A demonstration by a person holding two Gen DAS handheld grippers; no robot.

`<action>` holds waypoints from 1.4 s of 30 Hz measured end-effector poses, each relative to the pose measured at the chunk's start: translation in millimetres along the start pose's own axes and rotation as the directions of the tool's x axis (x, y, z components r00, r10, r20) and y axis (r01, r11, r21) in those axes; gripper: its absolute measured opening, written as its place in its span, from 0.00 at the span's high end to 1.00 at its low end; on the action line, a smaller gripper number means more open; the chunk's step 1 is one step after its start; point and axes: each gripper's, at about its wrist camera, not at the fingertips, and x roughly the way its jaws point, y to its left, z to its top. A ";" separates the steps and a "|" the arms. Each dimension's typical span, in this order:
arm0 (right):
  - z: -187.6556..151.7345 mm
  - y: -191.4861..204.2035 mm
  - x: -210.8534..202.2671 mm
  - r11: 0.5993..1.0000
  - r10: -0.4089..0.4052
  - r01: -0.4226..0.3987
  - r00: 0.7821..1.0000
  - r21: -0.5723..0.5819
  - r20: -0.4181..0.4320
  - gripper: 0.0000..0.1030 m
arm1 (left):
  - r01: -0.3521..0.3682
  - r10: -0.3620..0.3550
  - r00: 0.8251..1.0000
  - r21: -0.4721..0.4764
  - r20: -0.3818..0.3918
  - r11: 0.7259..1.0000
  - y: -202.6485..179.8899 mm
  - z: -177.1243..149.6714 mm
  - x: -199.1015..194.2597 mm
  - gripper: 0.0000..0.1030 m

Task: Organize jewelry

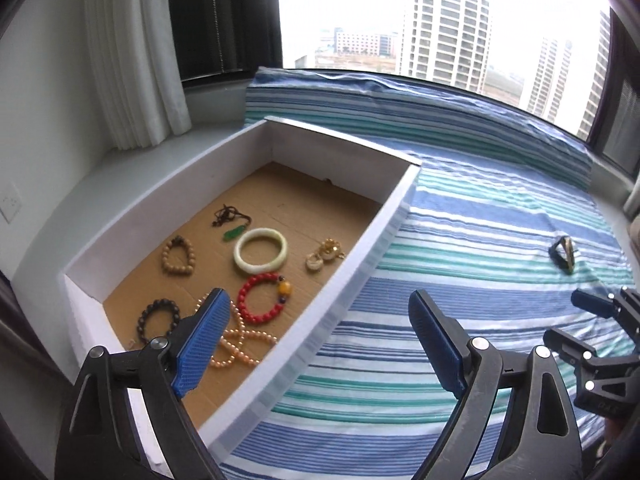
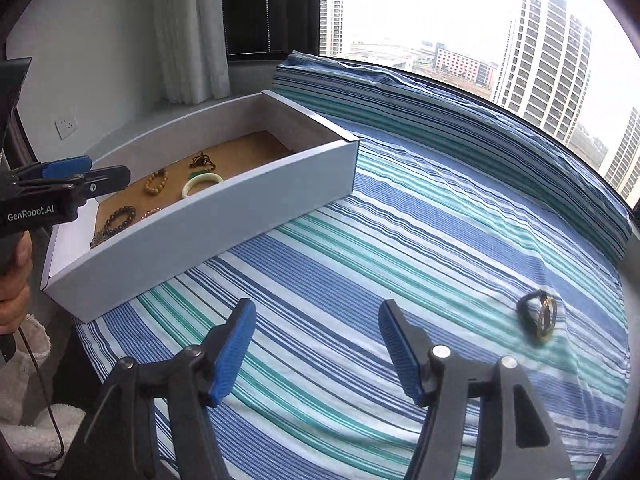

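A white box [image 1: 372,256] with a cardboard floor holds several pieces: a pale jade bangle [image 1: 261,250], a red bead bracelet [image 1: 262,298], a wooden bead bracelet [image 1: 179,256], a dark bead bracelet [image 1: 158,320], a pearl strand [image 1: 240,344], a green pendant [image 1: 232,224] and a gold piece [image 1: 326,254]. Out on the striped cloth lies a dark-and-gold bangle [image 2: 538,316]. My left gripper [image 1: 318,300] hangs open above the box's near wall, empty. My right gripper [image 2: 316,308] is open over bare cloth, left of that bangle.
The striped cloth [image 2: 400,220] covers a window ledge and rises against the glass at the back. A curtain [image 1: 136,52] and a wall socket [image 2: 66,125] are to the left. A hand [image 2: 14,292] holds the left tool beside a white towel [image 2: 36,428].
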 end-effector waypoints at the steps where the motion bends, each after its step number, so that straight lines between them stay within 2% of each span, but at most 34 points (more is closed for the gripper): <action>1: -9.4 -4.4 -2.1 1.000 -0.012 0.012 1.000 0.023 0.005 0.37 | 0.019 -0.019 1.000 0.003 -0.011 1.000 -6.3 -5.8 3.3 0.11; 5: -56.5 -20.6 -12.5 0.990 -0.063 0.059 0.998 0.126 0.029 0.37 | 0.091 -0.088 0.992 0.034 -0.089 0.995 -39.7 -35.9 22.5 0.11; 11: -132.3 -51.4 -26.2 0.946 -0.151 0.138 0.988 0.293 0.022 0.37 | 0.144 -0.112 0.974 0.153 -0.197 0.978 -96.8 -76.4 44.3 0.11; 16: -177.6 -81.8 -28.6 0.906 -0.197 0.194 0.980 0.377 -0.033 0.37 | 0.187 -0.135 0.958 0.196 -0.253 0.963 -130.7 -91.0 55.5 0.11; 20: -198.8 -101.3 -32.8 0.869 -0.209 0.203 0.977 0.451 -0.037 0.37 | 0.211 -0.144 0.951 0.234 -0.273 0.949 -152.3 -94.6 62.4 0.11; 27: -208.5 -113.7 -35.5 0.855 -0.188 0.174 0.982 0.488 -0.022 0.37 | 0.251 -0.162 0.935 0.265 -0.316 0.931 -186.7 -98.1 75.7 0.11; 33: -209.6 -129.6 -31.0 0.856 -0.133 0.130 0.991 0.501 -0.030 0.37 | 0.257 -0.155 0.927 0.277 -0.341 0.926 -201.1 -101.8 87.4 0.11; 42: -172.5 -156.1 -18.9 0.894 -0.027 0.051 0.998 0.445 -0.062 0.37 | 0.261 -0.165 0.918 0.236 -0.359 0.936 -192.7 -97.8 102.0 0.11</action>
